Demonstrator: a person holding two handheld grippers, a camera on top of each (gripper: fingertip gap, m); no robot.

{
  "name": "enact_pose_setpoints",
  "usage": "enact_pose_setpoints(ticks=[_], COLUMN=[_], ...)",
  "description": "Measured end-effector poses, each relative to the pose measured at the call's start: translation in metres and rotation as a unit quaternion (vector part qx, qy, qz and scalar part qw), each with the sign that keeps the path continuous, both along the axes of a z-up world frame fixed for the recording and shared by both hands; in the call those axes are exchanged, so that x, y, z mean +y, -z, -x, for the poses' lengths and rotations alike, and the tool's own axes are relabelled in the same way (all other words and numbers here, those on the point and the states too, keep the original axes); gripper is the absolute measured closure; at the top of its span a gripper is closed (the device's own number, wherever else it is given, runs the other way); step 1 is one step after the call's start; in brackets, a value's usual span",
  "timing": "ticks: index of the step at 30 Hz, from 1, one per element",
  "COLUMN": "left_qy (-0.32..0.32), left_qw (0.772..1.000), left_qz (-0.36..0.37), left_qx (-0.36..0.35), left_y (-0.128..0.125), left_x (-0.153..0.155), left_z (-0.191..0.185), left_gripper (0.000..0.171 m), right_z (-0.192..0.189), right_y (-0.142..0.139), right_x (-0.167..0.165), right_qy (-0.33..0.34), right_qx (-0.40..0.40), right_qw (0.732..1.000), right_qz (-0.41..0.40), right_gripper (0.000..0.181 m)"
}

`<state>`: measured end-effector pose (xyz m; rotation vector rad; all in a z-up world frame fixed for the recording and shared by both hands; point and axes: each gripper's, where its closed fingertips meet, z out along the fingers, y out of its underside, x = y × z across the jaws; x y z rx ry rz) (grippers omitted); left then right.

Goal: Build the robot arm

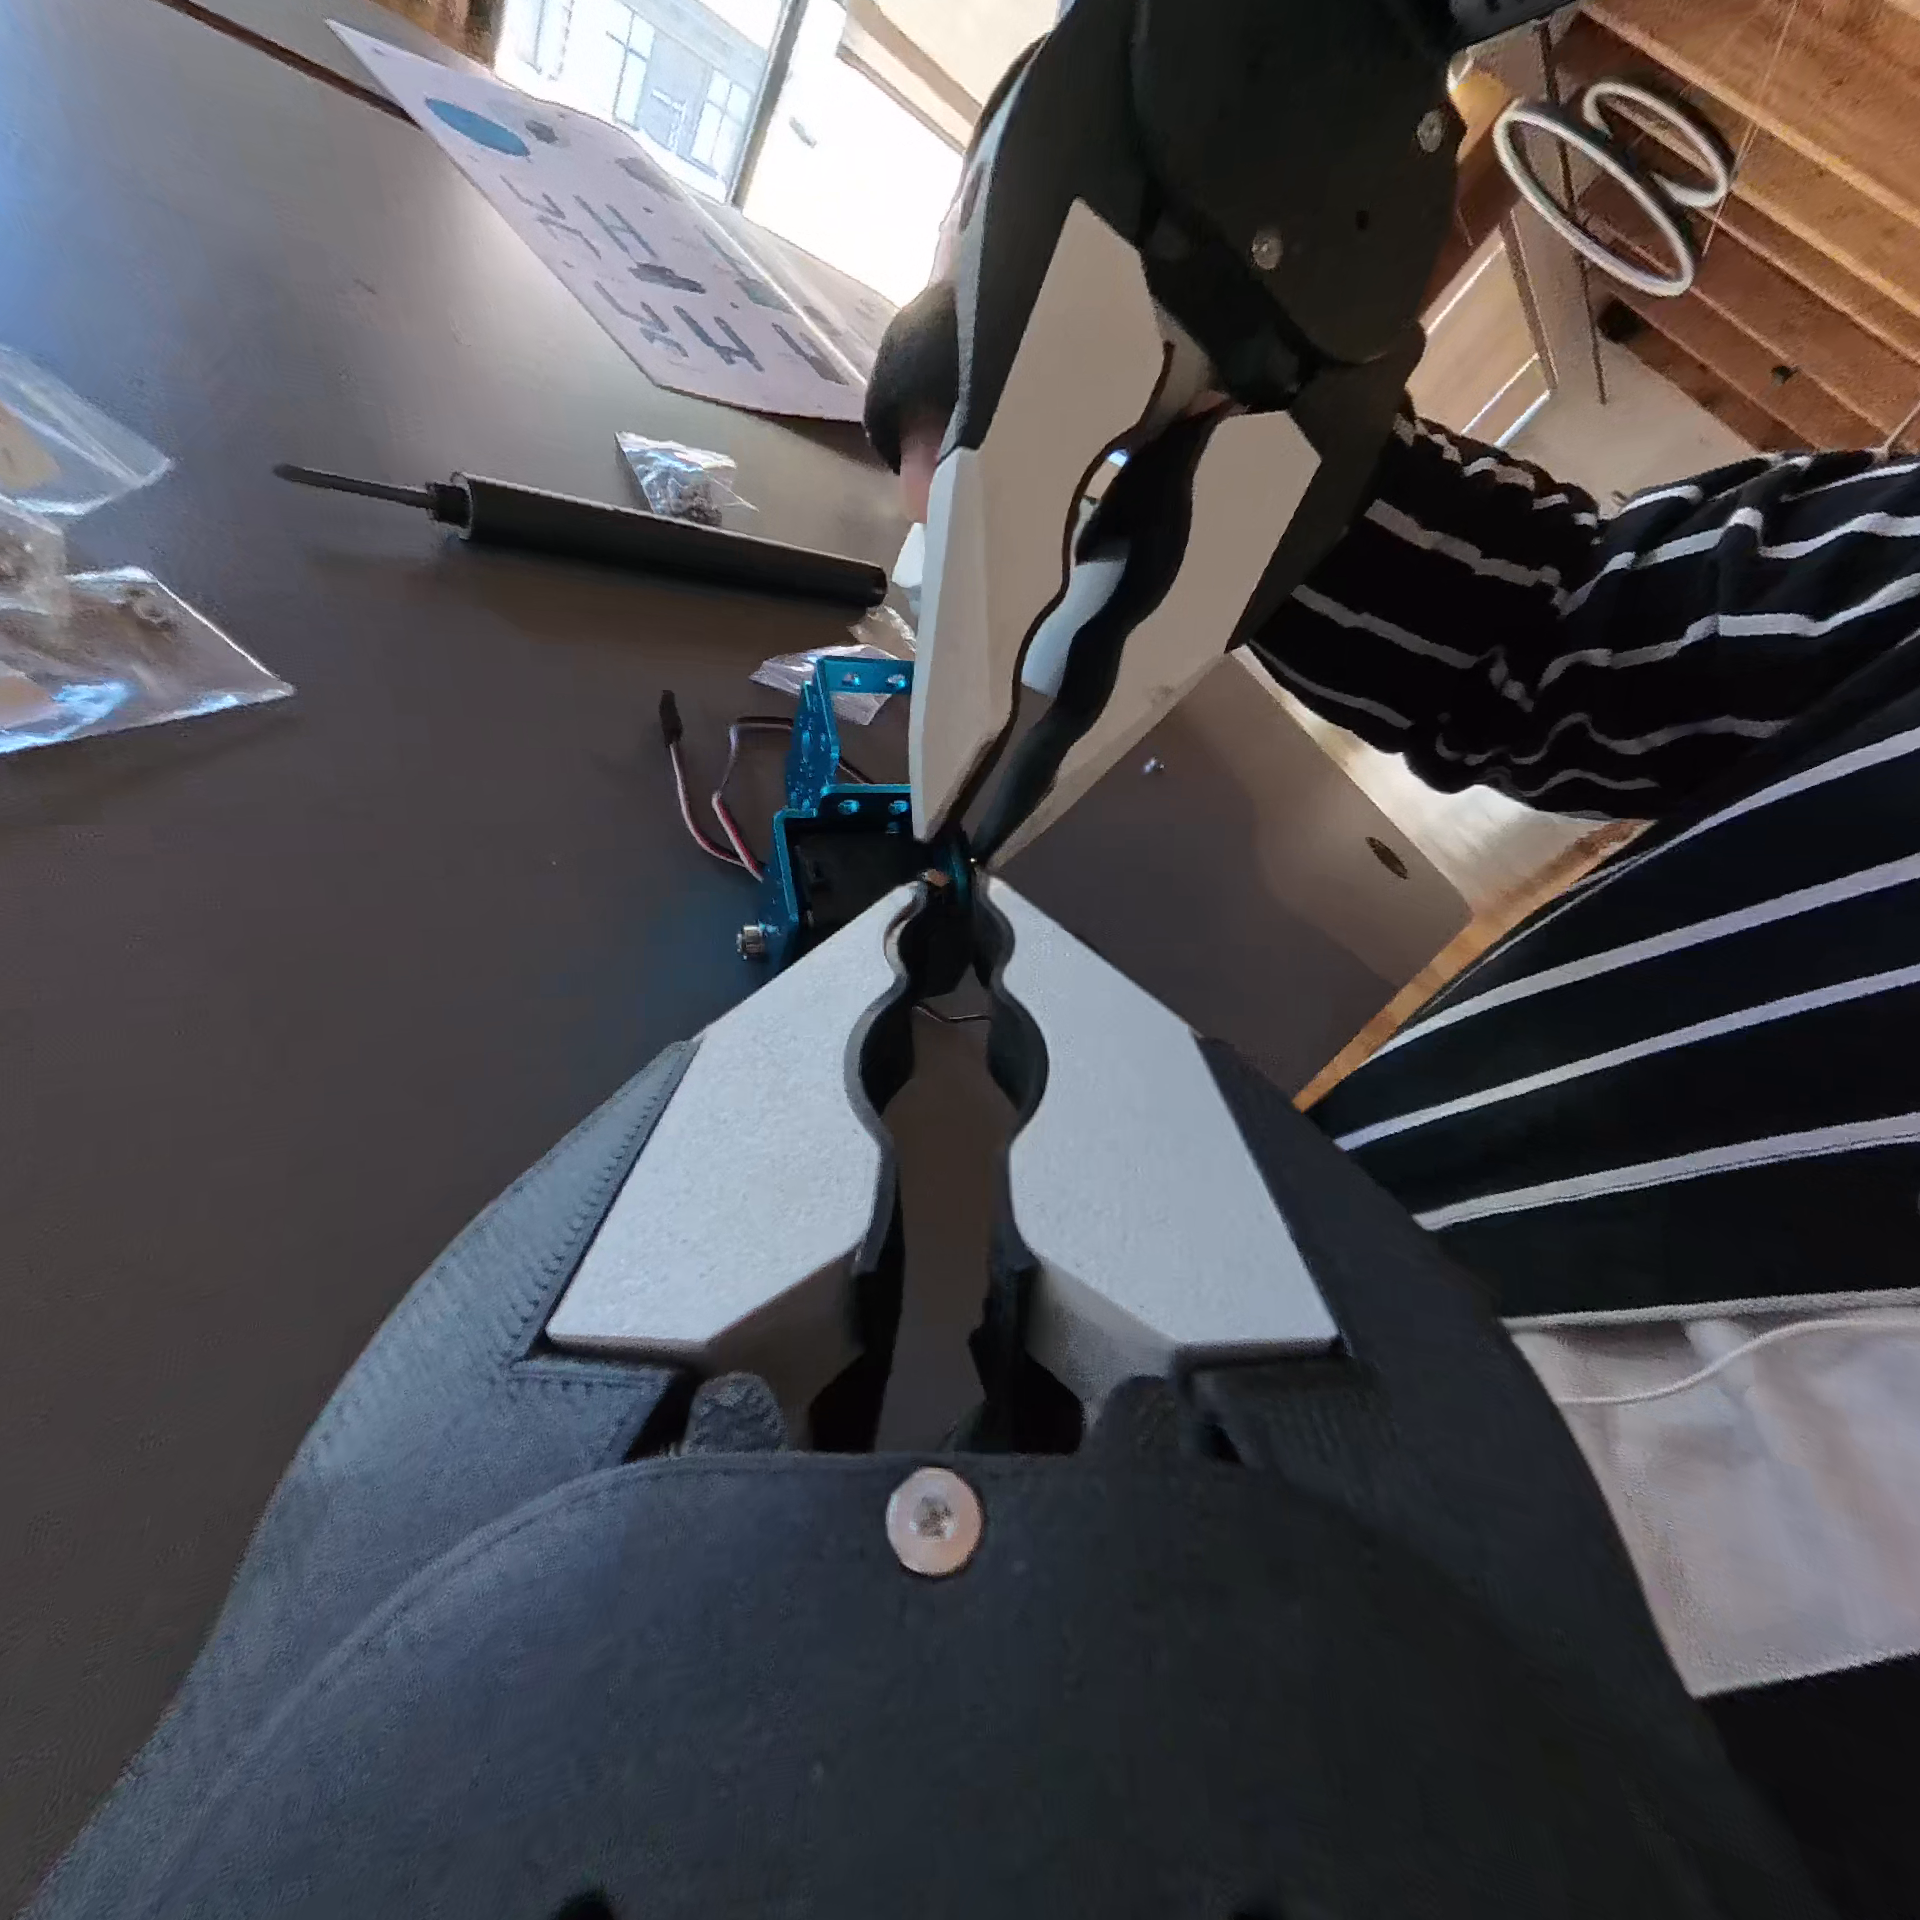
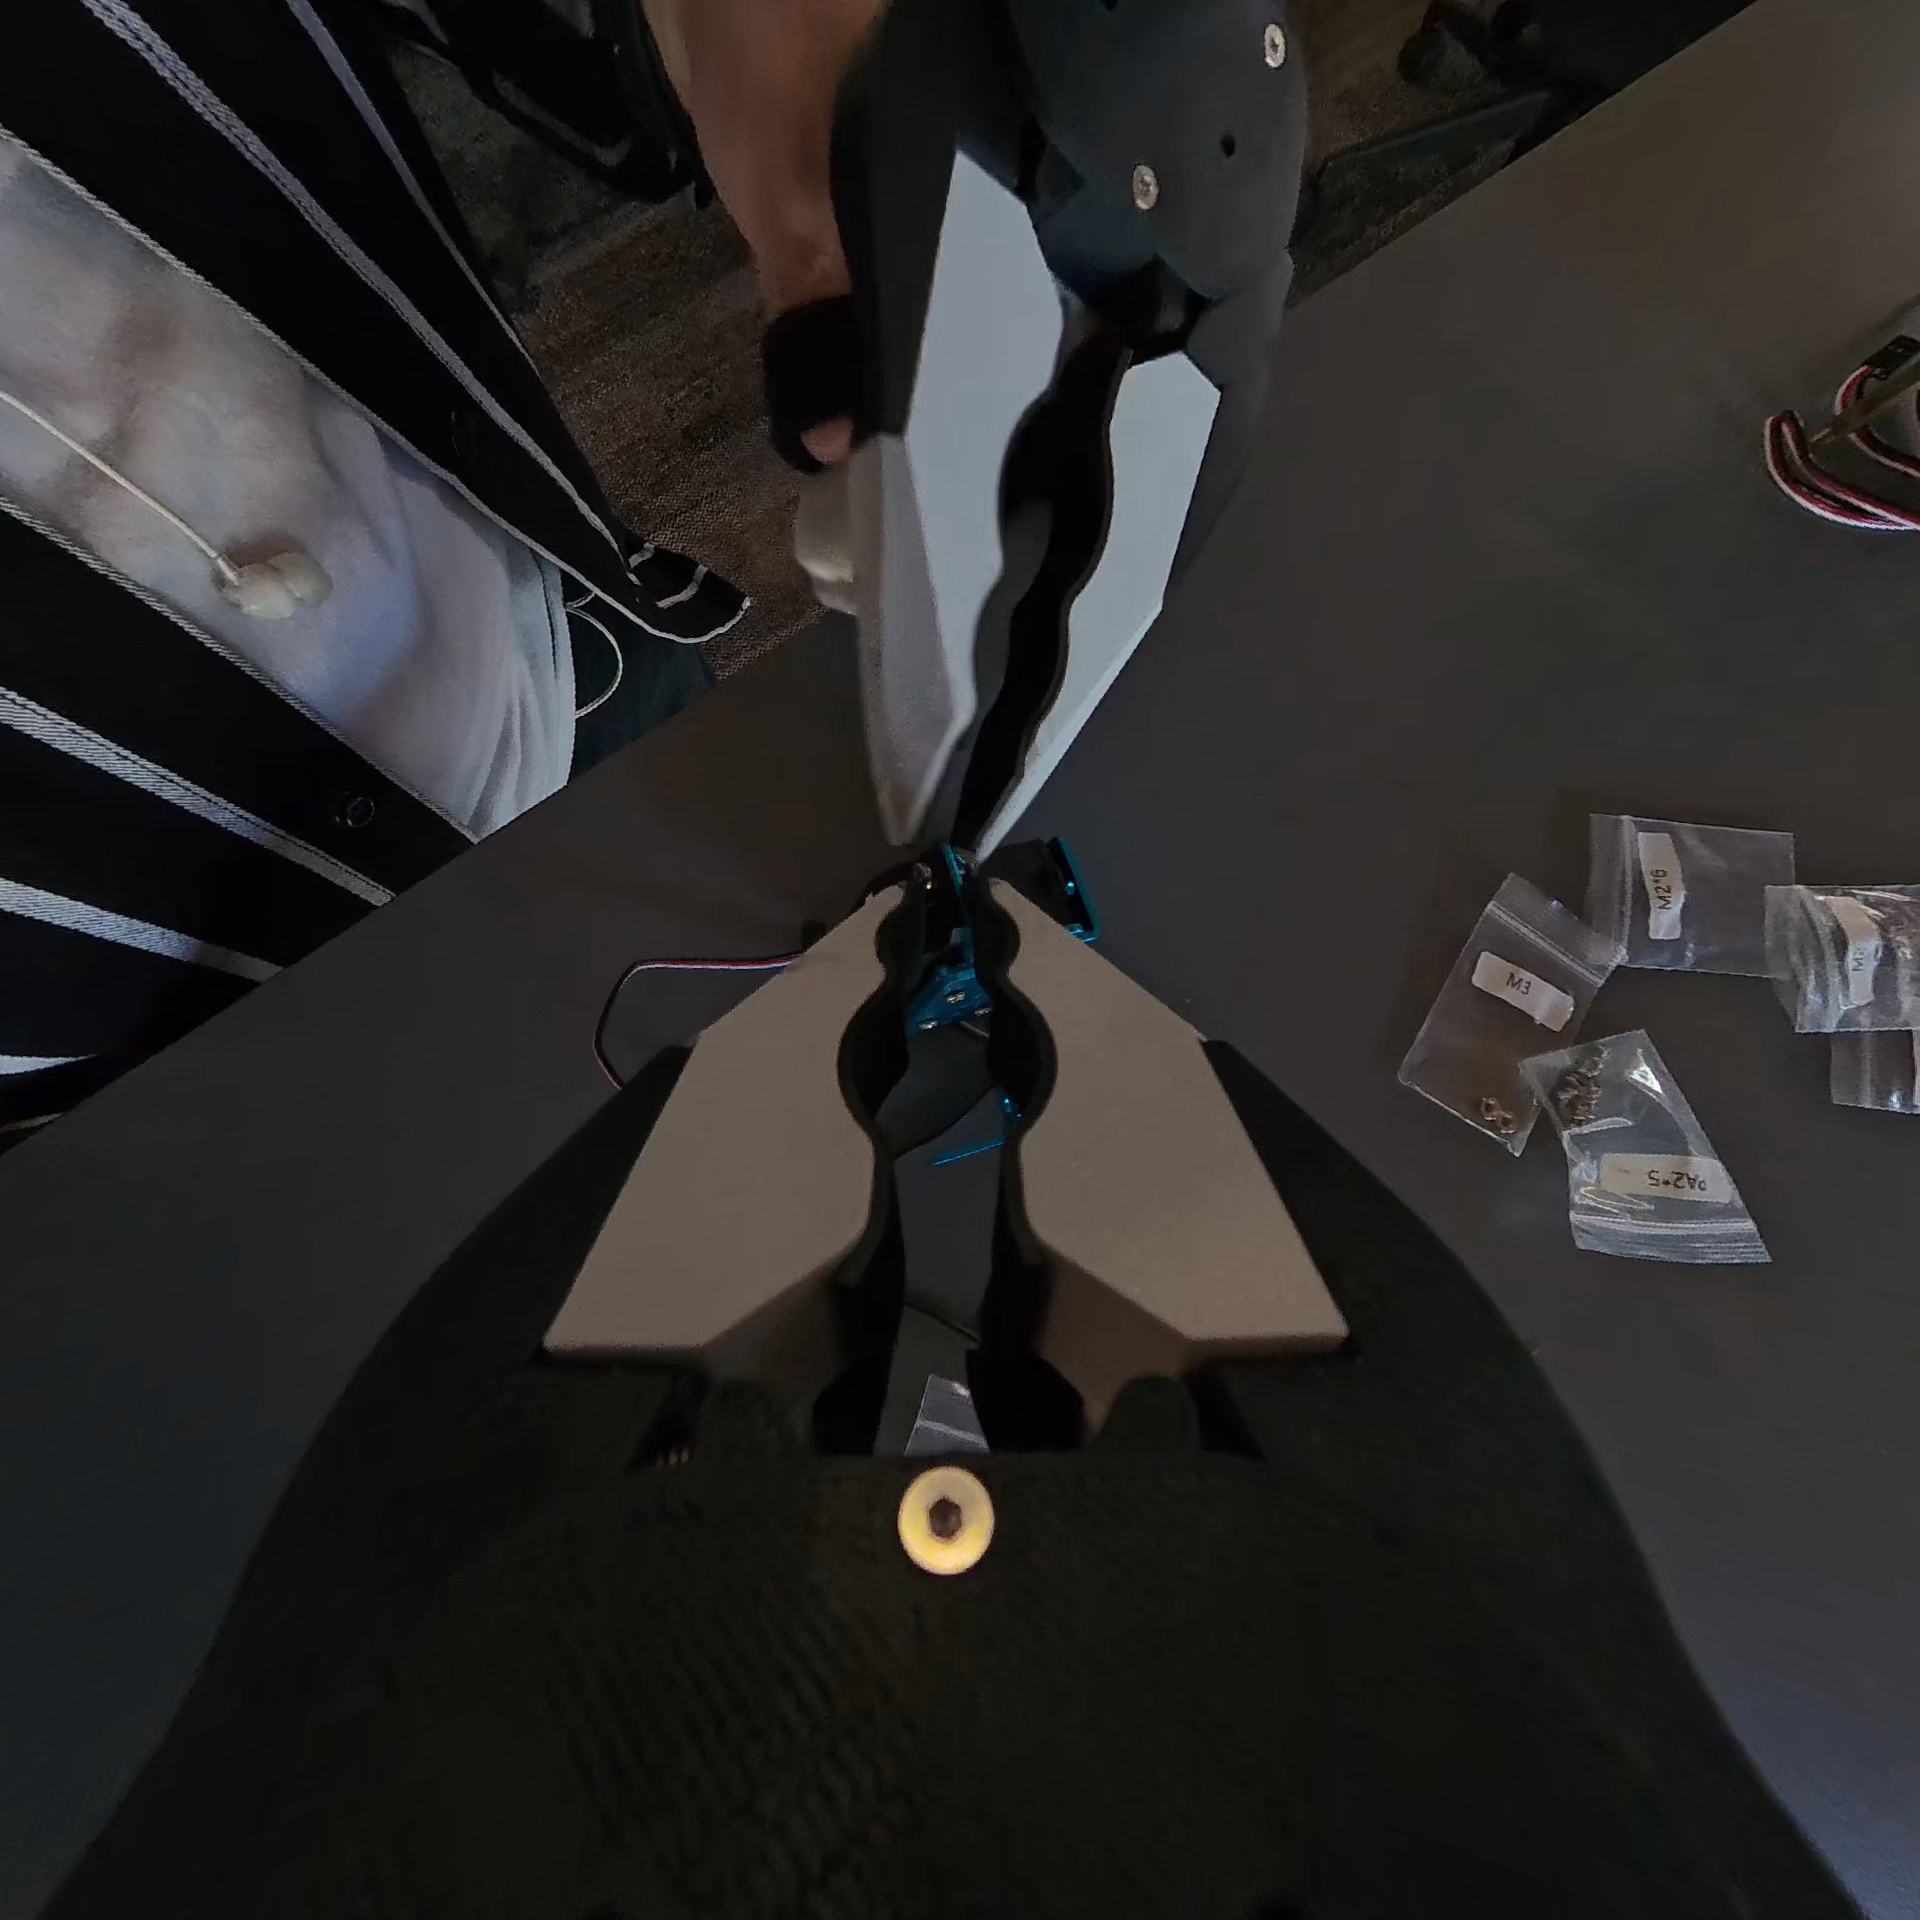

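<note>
Where the two grippers meet tip to tip over the dark table [image 1: 312, 935], a small blue metal bracket [image 1: 821, 790] with a black servo body set in it is found, red, white and dark wires [image 1: 717, 800] trailing from it across the tabletop. At the meeting point a tiny blue part with a small screw head [image 2: 940, 868] is seen, and it appears to be pinched by both sets of fingertips. The left gripper [image 1: 940, 894] is drawn nearly together at its tips on that blue piece, and the right gripper [image 2: 940, 883] is likewise narrowed around the blue assembly, part of which is seen between its inner pads. Exactly which surface is touched by each tip cannot be told, since the contact is small and partly hidden. Such a hold is judged best kept light and square, so that the small part is not twisted out or the wires snagged. Farther out on the table a dark cylindrical tool [image 1: 644, 530] with a thin shaft is laid, and clear bags of small hardware [image 2: 1621, 1039] are scattered near the right gripper. A printed cardboard sheet [image 1: 644, 239] lies beyond, and a striped sleeve [image 1: 1610, 623] is seen behind the right gripper.
</note>
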<state>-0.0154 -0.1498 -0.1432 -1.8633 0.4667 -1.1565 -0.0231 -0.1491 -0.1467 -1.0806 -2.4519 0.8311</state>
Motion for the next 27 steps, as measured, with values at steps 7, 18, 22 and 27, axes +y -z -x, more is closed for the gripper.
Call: enact_pose_setpoints(ticks=[7, 18, 22, 27], left_qy=[0.001, -0.033, -0.037, -0.04], left_qw=[1.0, 0.997, 0.996, 0.994], left_qz=[-0.009, -0.057, -0.081, -0.095], left_qx=[0.007, 0.029, 0.025, 0.046], left_y=[-0.002, -0.0022, -0.0012, 0.0006], left_x=[-0.0015, 0.0018, 0.0017, 0.003], left_z=[-0.0024, -0.006, -0.0063, -0.0067], left_gripper=[0.157, 0.152, 0.155, 0.161], right_z=[-0.0006, -0.001, -0.002, -0.0033], right_y=[-0.0001, 0.0001, 0.0003, 0.0012], right_x=[0.0004, 0.0012, 0.0012, 0.0001], right_qy=[0.001, 0.0, 0.0, -0.002], right_qx=[0.006, 0.019, 0.018, 0.014], right_qw=[1.0, 1.0, 1.0, 1.0], right_qz=[-0.003, -0.01, -0.004, -0.003], right_gripper=[0.174, 0.174, 0.174, 0.172])
